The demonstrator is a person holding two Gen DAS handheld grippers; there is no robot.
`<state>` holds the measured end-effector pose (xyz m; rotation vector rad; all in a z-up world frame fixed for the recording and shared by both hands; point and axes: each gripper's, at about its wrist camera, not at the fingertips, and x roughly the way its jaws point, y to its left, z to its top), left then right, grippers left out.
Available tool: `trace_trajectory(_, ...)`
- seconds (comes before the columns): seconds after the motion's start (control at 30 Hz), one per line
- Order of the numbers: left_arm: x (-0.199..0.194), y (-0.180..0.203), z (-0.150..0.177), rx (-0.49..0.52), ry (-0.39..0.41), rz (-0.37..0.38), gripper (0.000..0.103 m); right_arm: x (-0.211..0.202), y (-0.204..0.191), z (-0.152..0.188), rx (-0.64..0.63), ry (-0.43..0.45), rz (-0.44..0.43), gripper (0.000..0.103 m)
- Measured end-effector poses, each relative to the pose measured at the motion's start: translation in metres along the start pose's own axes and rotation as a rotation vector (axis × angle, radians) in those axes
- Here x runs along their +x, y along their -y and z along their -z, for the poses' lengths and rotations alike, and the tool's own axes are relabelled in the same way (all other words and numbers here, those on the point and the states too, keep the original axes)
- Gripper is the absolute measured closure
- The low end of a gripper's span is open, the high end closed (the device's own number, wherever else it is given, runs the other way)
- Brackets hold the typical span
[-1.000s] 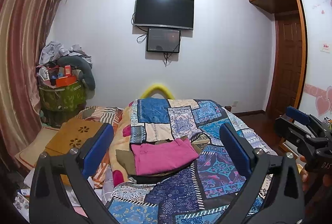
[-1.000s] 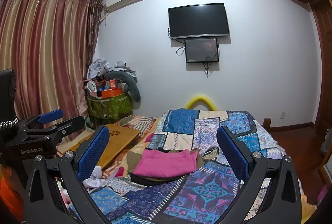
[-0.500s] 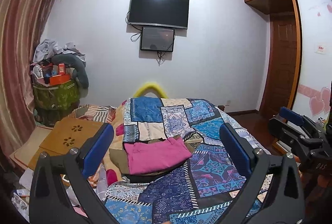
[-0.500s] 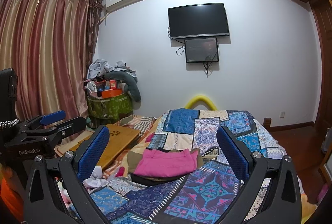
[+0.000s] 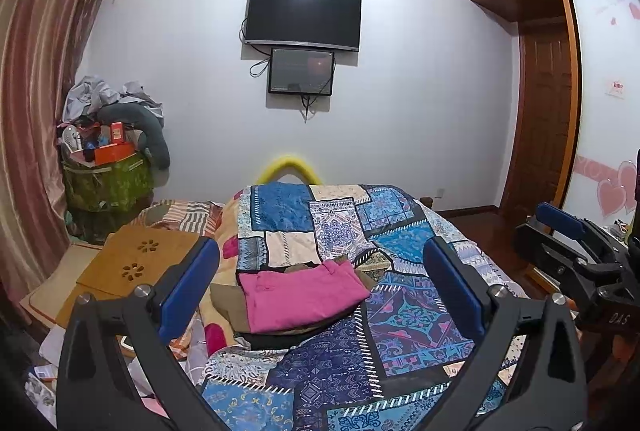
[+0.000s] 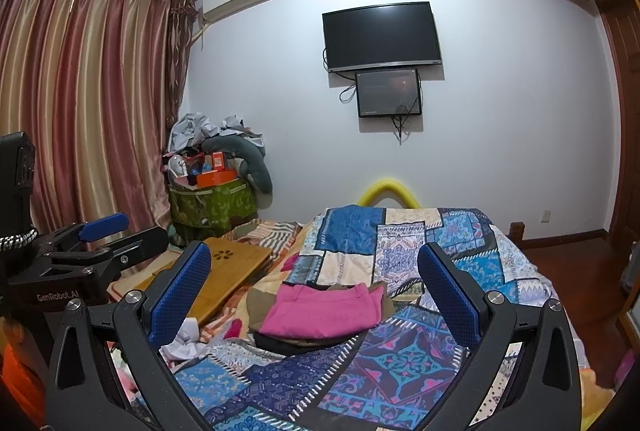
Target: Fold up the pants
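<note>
Folded pink pants (image 5: 302, 295) lie on top of a small stack of olive and black folded clothes on the patchwork bedspread (image 5: 344, 359); they also show in the right wrist view (image 6: 322, 311). My left gripper (image 5: 320, 287) is open and empty, held above the bed short of the stack. My right gripper (image 6: 314, 291) is open and empty, also held back from the stack. Each gripper appears at the edge of the other's view: the right one (image 5: 576, 243) and the left one (image 6: 100, 243).
A wooden lap desk (image 5: 136, 263) lies left of the bed. A green bin (image 5: 106, 183) piled with items stands by the curtain (image 6: 80, 111). A TV (image 5: 302, 17) hangs on the far wall. A wooden door (image 5: 540, 119) is at the right.
The left wrist view has shifted a little, so the stack and the TV sit further left in it. The right gripper has hardly moved. Both stay open.
</note>
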<state>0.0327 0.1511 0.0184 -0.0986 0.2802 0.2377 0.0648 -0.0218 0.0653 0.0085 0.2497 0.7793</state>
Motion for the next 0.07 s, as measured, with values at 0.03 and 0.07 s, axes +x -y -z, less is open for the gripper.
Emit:
trace_trajectory(0.03, 0.0007, 0.0007, 0.0000, 0.001, -0.002, 0.000, 0.000, 0.0004, 0.0004, 0.0004, 0.001, 0.000, 0.001, 0.000)
trace_trajectory(0.07, 0.0013, 0.0011, 0.0003, 0.001, -0.003, -0.002, 0.000, 0.0005, 0.0005, 0.0004, 0.001, 0.000, 0.001, 0.000)
